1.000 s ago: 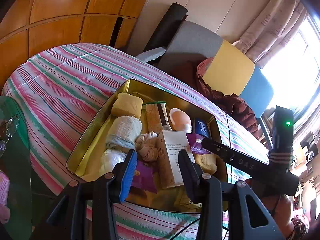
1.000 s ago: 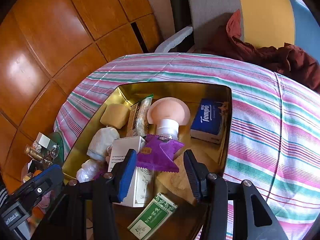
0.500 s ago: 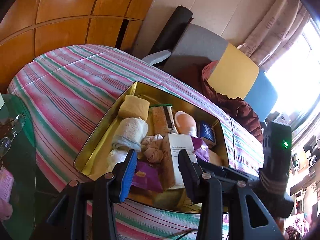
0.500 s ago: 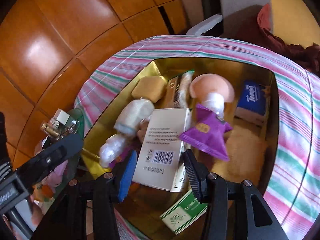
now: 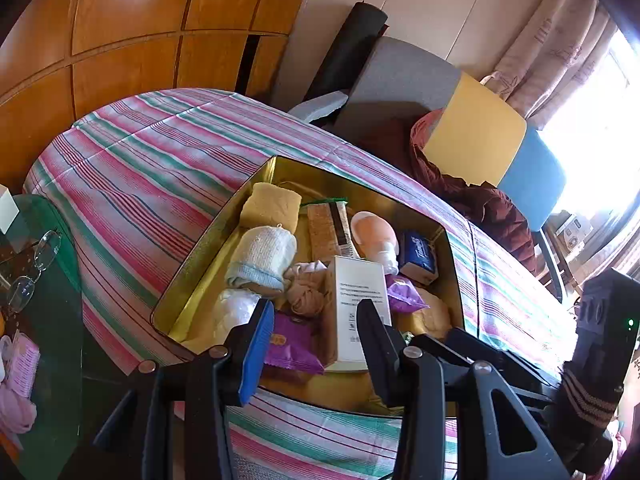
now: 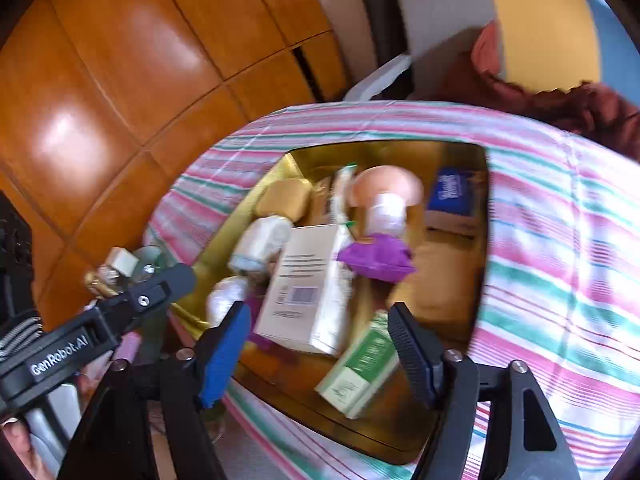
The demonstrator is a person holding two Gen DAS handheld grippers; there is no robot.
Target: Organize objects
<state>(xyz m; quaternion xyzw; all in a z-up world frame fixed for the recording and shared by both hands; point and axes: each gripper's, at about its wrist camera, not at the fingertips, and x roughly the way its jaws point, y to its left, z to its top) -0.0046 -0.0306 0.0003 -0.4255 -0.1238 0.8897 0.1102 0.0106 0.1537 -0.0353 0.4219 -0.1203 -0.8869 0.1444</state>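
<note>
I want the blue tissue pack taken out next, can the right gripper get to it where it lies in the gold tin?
Probably yes. The blue tissue pack lies uncovered at the far side of the gold tin, and the right gripper, jaws opening and empty, only has to pass above the purple packet.

My right tool (image 6: 316, 340) hangs above the near end of the gold metal tin (image 6: 460, 152), its jaws opening with nothing pressed between the pads. Below the gap lie a white cardboard box with a barcode (image 6: 304, 284) and a green-and-white packet (image 6: 360, 368), the packet leaning against the box's near corner. A purple foil pouch (image 6: 376, 258) rests just beyond, touching a peach mushroom-shaped bottle (image 6: 386, 196). A blue tissue pack (image 6: 450, 192) sits in the far right corner. The tin sits on a pink, green and white striped cloth (image 6: 560, 240) covering the surface. My left tool (image 6: 152, 294) shows at the left edge, blurred.
</note>
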